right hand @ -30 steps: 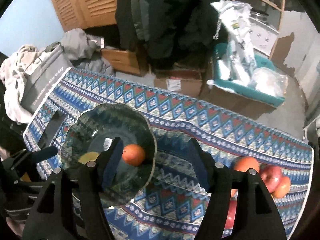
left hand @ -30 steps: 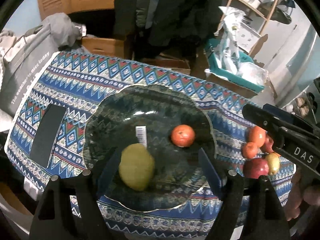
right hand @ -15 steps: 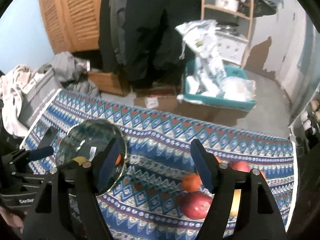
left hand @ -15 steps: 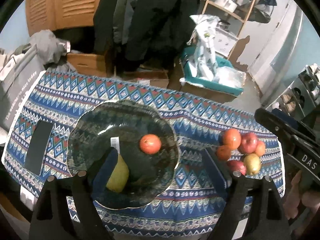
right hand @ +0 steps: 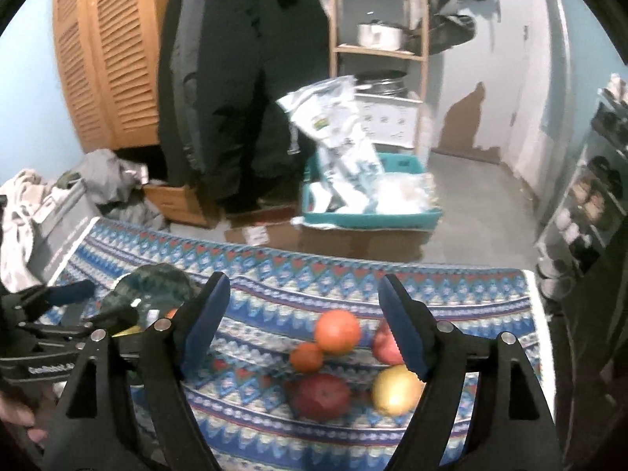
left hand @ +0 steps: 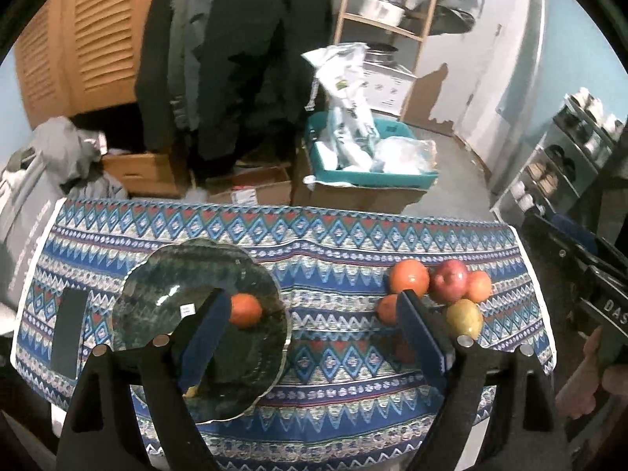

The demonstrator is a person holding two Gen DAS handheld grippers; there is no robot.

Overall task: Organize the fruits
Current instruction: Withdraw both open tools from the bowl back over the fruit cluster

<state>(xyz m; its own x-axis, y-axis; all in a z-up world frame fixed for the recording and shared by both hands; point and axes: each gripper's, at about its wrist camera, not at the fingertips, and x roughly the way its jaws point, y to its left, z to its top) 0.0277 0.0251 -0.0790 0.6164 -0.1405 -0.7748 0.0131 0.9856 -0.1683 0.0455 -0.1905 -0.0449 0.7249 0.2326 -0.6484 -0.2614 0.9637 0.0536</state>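
Note:
A dark glass plate (left hand: 157, 298) lies on the left of the patterned tablecloth (left hand: 322, 243). It holds an orange fruit (left hand: 245, 310) and a yellow fruit, mostly hidden behind my left finger. A pile of fruits lies at the right: a big orange (right hand: 337, 331), a small orange (right hand: 307, 357), red apples (right hand: 324, 396) and a yellow fruit (right hand: 396, 390). My left gripper (left hand: 314, 337) is open and empty, raised above the table between plate and pile. My right gripper (right hand: 304, 320) is open and empty, hovering over the pile.
A black flat object (left hand: 68, 333) lies on the cloth left of the plate. Beyond the table's far edge stand cardboard boxes (left hand: 251, 192), a teal bin with bags (left hand: 369, 165), hanging coats (right hand: 243, 78) and a wooden shelf (right hand: 376, 19).
Both grippers have pulled back and risen from the plate, swinging right. The fruit pile has come into the middle of the right wrist view. Both stay open.

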